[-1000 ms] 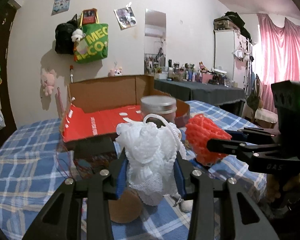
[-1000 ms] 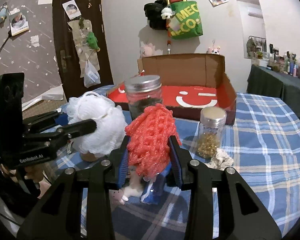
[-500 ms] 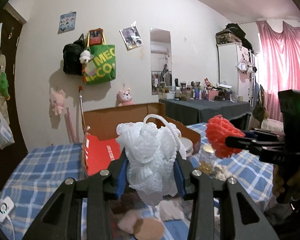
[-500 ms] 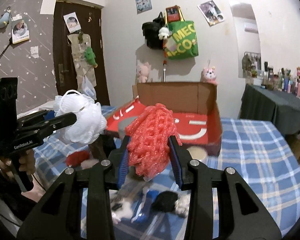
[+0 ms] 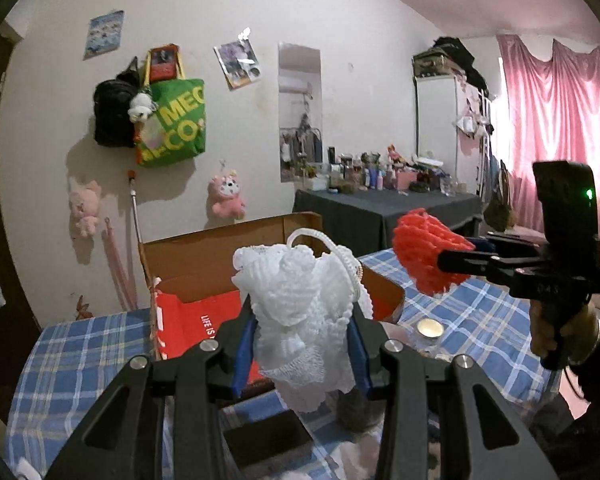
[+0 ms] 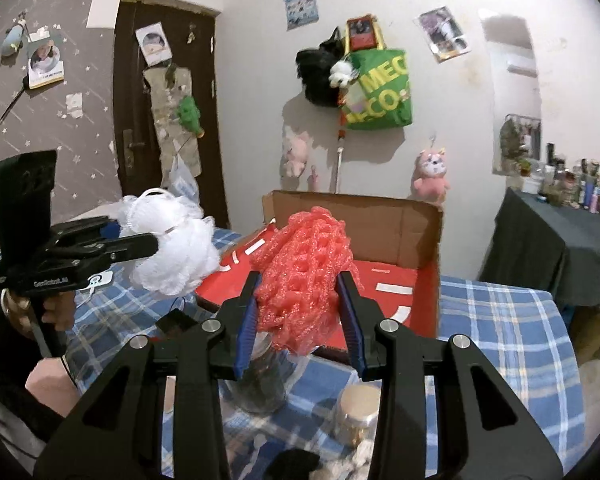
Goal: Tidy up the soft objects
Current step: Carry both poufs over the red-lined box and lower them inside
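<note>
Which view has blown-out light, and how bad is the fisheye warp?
Left wrist view: the pink curtain glows, overexposed by backlight; the white sponge stays sharp. Right wrist view: evenly lit, no glare, the red sponge crisp. Both views: strong barrel warp with dark corners, and the door bows.

Left wrist view: looks forward along the left hand-held gripper (image 5: 303,346), raised above the worktop (image 5: 488,320), facing the box (image 5: 204,258) and far wall; right hand-held gripper (image 5: 440,260) near, to its right.
Right wrist view: same heading; left hand-held gripper (image 6: 156,246) near, to its left.
Shared: box (image 6: 384,220), green bag (image 6: 380,92), worktop (image 6: 500,320).
</note>
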The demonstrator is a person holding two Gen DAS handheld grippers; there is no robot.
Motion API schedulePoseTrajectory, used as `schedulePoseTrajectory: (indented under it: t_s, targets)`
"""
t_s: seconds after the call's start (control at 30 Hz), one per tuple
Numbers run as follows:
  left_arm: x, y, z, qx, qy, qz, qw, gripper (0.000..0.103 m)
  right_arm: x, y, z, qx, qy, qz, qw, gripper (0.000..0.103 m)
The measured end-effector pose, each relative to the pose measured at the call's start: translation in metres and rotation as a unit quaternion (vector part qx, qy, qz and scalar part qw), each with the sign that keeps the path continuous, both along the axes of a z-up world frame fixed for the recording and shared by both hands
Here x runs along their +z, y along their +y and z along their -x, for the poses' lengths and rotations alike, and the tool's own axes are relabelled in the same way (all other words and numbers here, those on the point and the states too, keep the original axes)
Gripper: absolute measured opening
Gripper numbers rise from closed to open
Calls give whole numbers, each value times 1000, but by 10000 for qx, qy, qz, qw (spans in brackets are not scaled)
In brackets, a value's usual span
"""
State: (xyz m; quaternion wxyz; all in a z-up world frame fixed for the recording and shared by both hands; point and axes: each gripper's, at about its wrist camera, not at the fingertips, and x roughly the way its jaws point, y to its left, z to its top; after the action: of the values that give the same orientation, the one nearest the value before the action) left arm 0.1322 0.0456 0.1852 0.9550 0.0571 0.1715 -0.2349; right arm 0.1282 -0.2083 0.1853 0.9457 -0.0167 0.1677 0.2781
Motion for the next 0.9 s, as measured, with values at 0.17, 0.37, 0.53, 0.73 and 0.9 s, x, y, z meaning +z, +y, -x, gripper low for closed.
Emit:
schedulePoseTrajectory:
  t_s: [0.17, 0.37, 0.53, 0.73, 0.9]
  targets:
    - [1, -6, -36, -172, 295, -189, 9992, 42, 5, 11, -34, 218, 255, 274, 9991, 36]
    - [-6, -20, -85, -319, 719, -480, 9957, 43, 2, 26, -82, 434, 702, 552, 9951, 36]
    - [-18, -34, -128, -286, 1001, -861, 9908, 43, -7, 37, -134, 453, 1226, 697, 9890, 36]
    - [-41, -46, -186, -142, 1481, -1117, 9825, 43, -25, 46, -202, 335, 1864, 886, 9779, 36]
    - [-62, -53, -227, -43, 1857, -1151, 9758, 43, -51, 55, -251, 157, 2375, 1074, 9653, 36]
